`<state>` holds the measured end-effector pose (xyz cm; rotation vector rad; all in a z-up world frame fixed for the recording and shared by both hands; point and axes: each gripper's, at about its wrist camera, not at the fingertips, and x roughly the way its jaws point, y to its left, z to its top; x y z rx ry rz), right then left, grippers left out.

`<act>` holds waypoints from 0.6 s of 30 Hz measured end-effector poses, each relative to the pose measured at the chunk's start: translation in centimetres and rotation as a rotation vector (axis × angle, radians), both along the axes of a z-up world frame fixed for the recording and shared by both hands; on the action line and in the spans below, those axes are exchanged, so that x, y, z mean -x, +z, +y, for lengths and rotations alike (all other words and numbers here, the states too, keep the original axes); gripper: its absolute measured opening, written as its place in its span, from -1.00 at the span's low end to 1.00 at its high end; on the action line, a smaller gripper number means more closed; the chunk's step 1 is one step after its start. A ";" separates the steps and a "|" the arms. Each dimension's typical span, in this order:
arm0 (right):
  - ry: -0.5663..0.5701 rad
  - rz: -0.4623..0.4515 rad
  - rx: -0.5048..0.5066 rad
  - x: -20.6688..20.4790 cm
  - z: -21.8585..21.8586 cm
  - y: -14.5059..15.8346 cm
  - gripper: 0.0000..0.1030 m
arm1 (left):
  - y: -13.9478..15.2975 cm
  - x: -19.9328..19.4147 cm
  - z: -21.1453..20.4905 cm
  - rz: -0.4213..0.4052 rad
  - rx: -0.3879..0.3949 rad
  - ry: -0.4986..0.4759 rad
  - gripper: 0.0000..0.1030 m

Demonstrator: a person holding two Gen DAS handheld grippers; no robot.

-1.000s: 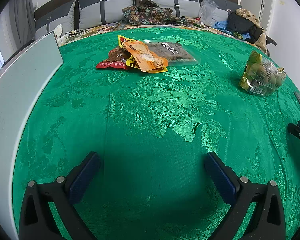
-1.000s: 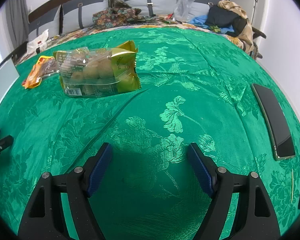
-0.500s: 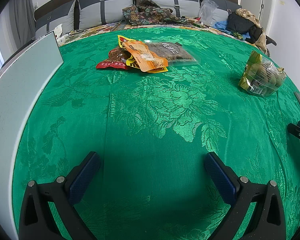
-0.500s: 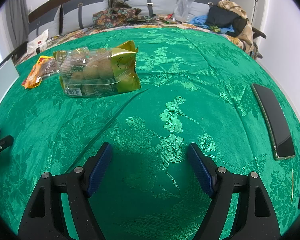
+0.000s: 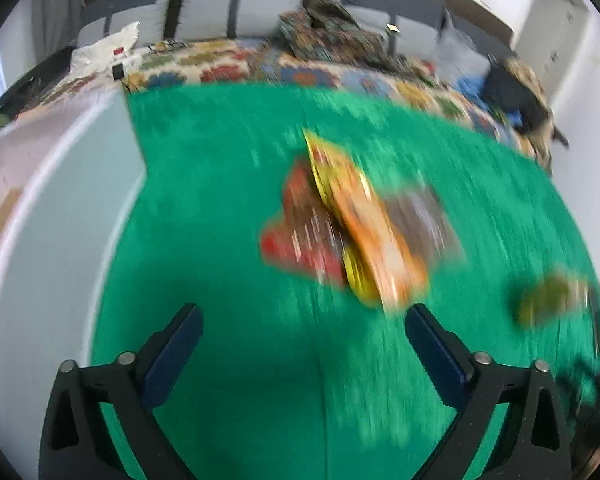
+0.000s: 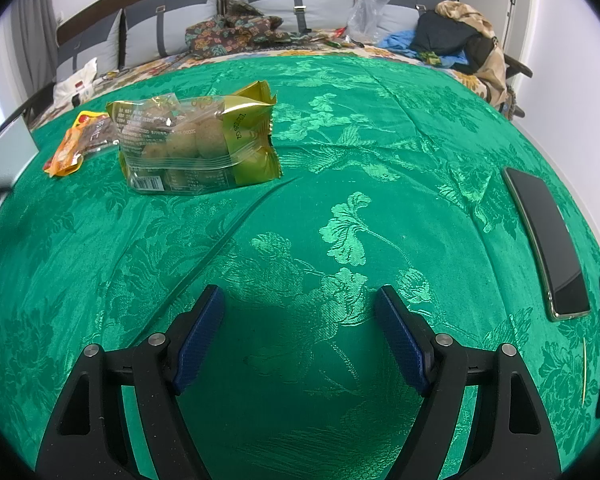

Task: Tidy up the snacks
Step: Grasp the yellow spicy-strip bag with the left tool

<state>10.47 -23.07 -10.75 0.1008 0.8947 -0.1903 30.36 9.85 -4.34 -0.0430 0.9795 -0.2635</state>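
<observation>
A blurred pile of snack packets lies on the green cloth [image 5: 239, 240] in the left wrist view: an orange packet [image 5: 376, 232] on top, a red one [image 5: 300, 236] to its left, a dark clear one [image 5: 424, 216] to its right. My left gripper [image 5: 304, 328] is just short of the pile, its jaws wide but closing, with nothing between them. A gold-and-clear bag of round cakes [image 6: 197, 140] lies ahead-left of my right gripper [image 6: 300, 312], which hangs open and empty over the cloth. The pile's orange packet [image 6: 69, 148] shows behind the bag.
A pale grey board [image 5: 51, 216] lies along the left edge of the cloth. Two dark phones [image 6: 546, 236] lie at the right edge. Pillows, clothes and bags [image 6: 452, 36] crowd the back of the bed.
My left gripper has swept forward toward the snack pile, which is now much closer and blurred. The right gripper's view is unchanged.
</observation>
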 end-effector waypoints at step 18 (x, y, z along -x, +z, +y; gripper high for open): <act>0.000 0.000 0.000 0.0 0.0 0.0 0.57 | -3.0 -7.6 -9.2 0.018 -0.189 -0.112 -0.12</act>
